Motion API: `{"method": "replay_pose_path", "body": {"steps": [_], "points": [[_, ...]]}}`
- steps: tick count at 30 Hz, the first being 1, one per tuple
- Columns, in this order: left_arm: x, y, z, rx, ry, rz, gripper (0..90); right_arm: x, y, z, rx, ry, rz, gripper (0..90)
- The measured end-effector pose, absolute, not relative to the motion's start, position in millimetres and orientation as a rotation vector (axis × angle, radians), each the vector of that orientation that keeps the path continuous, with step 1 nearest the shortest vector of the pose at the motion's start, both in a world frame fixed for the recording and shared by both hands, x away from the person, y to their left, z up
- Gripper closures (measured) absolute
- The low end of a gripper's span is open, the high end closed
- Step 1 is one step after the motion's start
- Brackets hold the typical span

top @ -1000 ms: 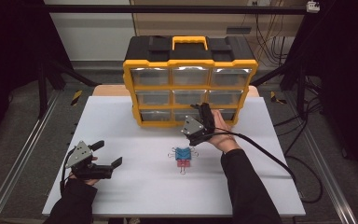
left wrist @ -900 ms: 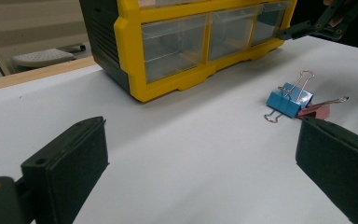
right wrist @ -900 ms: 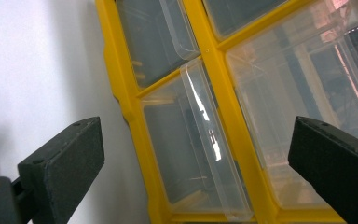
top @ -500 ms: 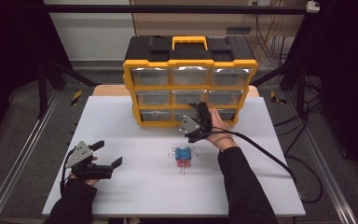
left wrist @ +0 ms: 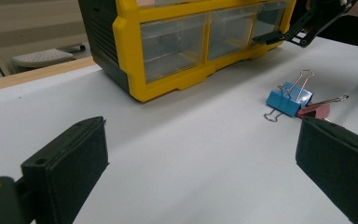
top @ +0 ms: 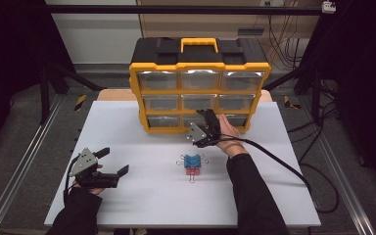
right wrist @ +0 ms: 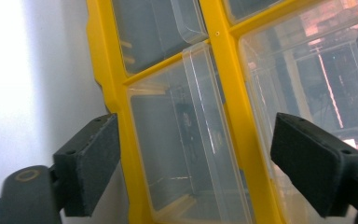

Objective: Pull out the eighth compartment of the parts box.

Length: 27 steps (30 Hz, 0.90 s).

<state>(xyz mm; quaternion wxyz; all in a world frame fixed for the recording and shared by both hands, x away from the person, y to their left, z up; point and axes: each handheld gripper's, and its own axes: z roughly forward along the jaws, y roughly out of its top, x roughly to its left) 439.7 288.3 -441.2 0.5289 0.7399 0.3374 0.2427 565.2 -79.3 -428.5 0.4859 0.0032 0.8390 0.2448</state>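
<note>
Early stage, judging by layout: right tool (top: 206,128) is up at the bottom row of the yellow drawer cabinet (top: 199,66), lined up on the middle bottom drawer (right wrist: 191,154). Its jaws have just been closing in but stand apart, pads either side of the drawer front's raised lip, nothing pinched yet. All drawers look shut, so opening one seems not yet done. The binder clips, a blue one (top: 191,161) and a red one (top: 192,171) touching it, lie on the white worktop (top: 142,196) at about 6 o'clock from the cabinet, near the right forearm, untouched. Left tool (top: 108,166) rests at 9 o'clock from the clips, well apart from them, jaws wide and empty. Left to do, likely: grip the lip, pull the drawer out, pick up the clips, drop them in, close.
</note>
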Motion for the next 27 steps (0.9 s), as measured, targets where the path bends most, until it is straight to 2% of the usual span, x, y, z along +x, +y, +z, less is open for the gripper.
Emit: {"method": "replay_pose_path", "body": {"steps": [20, 27], "points": [[440, 288, -441, 1.769, 0.804, 0.581, 1.4, 569, -76, -438, -0.071, 1.986, 0.508, 41.8], [440, 288, -441, 1.770, 0.804, 0.582, 1.4, 568, -75, -440, -0.073, 1.975, 0.486, 47.0]]}}
